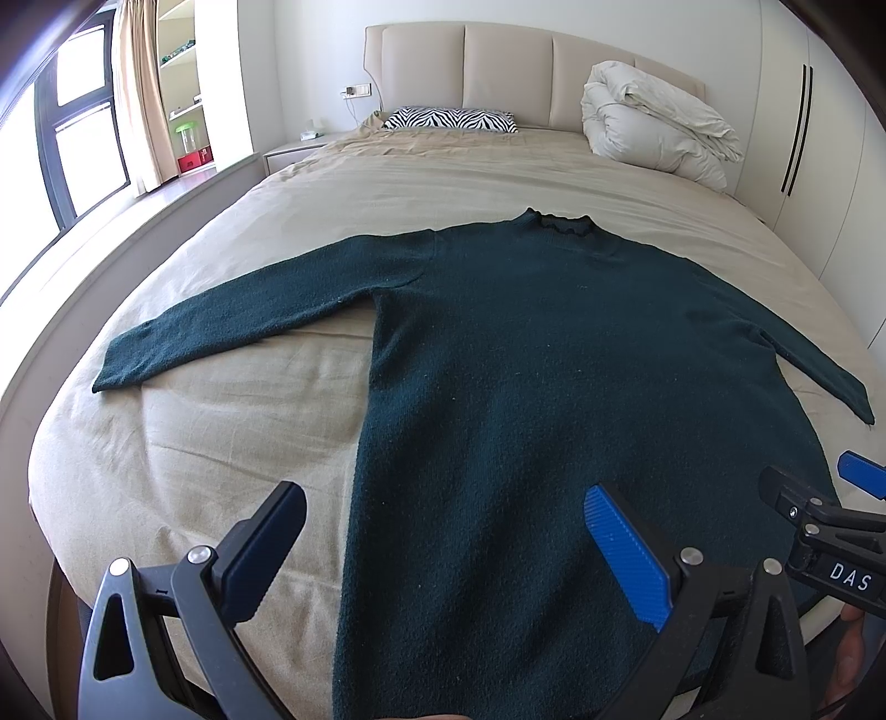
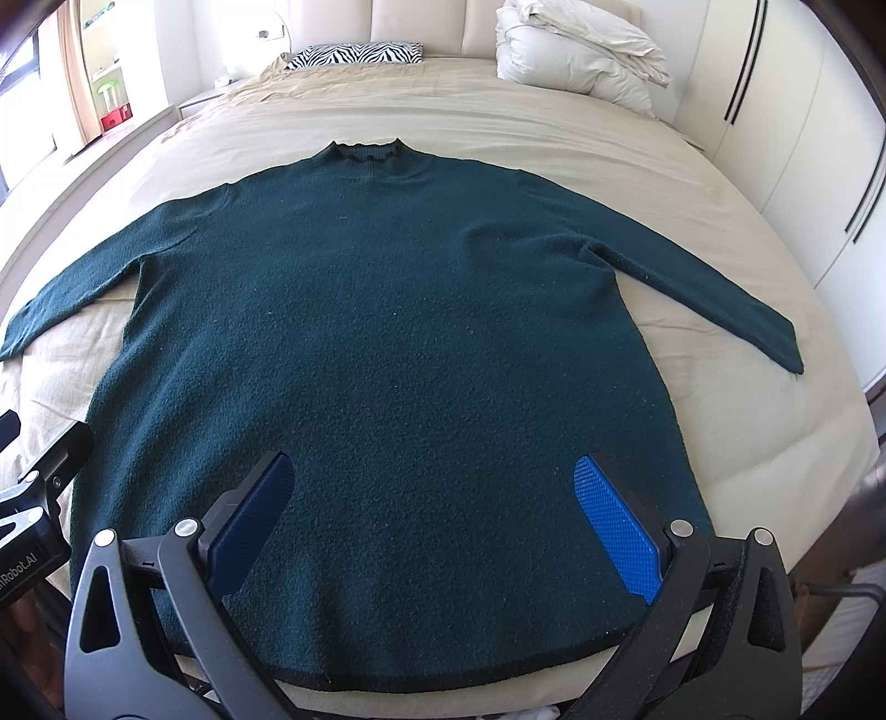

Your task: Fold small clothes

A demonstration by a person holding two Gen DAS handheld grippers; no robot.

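Beige bed (image 2: 637, 183), green sweater (image 2: 387, 310) flat, duvet (image 2: 576, 50), zebra pillow (image 2: 354, 54)

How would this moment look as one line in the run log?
stage: before first fold | dark green knitted sweater: flat on beige bed sheet, sleeves spread | left gripper: open, empty | right gripper: open, empty

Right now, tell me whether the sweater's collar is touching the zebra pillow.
Apart. The right wrist view shows a wide stretch of bare beige sheet between the sweater collar and the zebra pillow.
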